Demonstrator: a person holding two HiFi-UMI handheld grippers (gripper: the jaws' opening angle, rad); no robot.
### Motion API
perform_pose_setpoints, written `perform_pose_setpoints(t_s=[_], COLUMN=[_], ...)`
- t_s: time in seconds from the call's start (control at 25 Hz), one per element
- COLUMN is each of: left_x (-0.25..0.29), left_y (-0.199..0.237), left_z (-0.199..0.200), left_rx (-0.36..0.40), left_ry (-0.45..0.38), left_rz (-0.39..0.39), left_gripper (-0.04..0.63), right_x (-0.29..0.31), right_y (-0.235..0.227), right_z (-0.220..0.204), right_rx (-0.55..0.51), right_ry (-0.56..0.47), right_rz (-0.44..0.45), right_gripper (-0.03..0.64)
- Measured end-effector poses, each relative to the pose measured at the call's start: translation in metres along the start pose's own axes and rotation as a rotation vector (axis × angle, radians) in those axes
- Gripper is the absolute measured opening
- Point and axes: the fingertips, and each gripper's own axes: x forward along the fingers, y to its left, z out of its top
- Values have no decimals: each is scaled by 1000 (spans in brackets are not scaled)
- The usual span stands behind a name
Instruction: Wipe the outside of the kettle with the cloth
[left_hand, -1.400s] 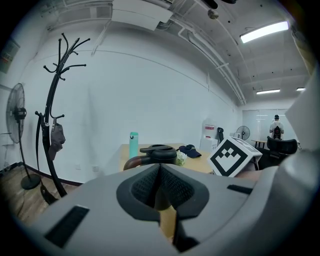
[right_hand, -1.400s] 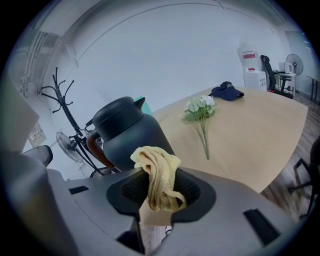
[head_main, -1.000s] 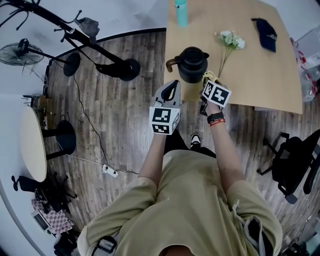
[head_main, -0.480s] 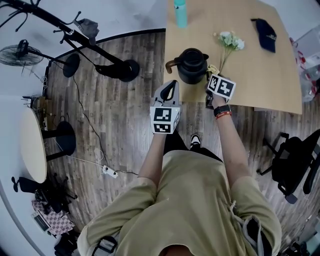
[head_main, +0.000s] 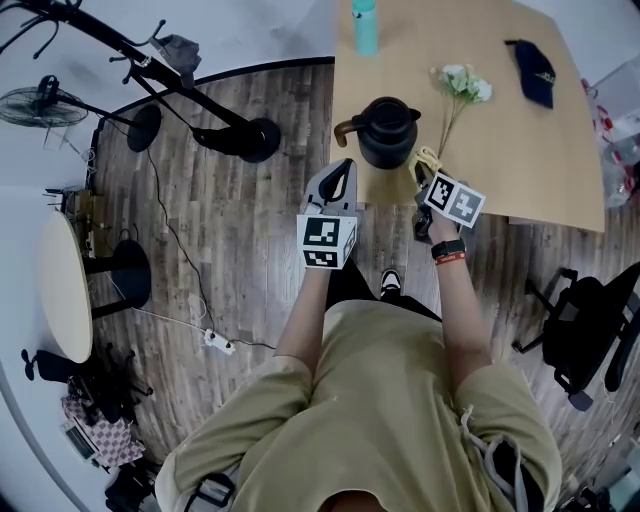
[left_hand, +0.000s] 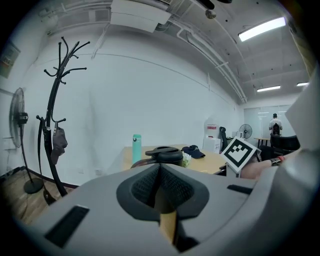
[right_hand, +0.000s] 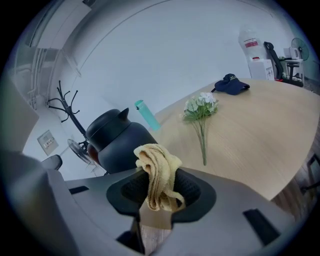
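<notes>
The wooden table fills the upper right of the head view. The black kettle stands at the upper centre of the frame, near the table's lower left edge. Your left gripper has its jaws together with nothing between them, and it waits just below the kettle's handle side. Your right gripper is clamped on the folded yellow cloth, which seems to be a little apart from the kettle's right wall. To wipe well, I think you should press the loose fold flat on the wall, not the jaw tips, and go round in long strokes. The left gripper could steady the handle. No writing can be read: the mark on the dark cap is too small.
</notes>
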Motion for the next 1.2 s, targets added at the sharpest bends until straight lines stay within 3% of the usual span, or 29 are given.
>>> perform_pose_setpoints(t_s=[0.32, 0.64, 1.2], left_x=[-14, -19, -32], left_y=[13, 14, 38], left_z=[2, 5, -5], left_rx=[-71, -17, -31], left_ry=[-45, -38, -17], left_rz=[9, -4, 21], left_gripper=[21, 21, 21], right_x=[-11, 19, 74], right_y=[39, 98, 135], right_z=[-56, -76, -83], right_rx=[-1, 3, 100], right_ry=[103, 127, 135], right_rz=[111, 192, 170], right_gripper=[138, 138, 140])
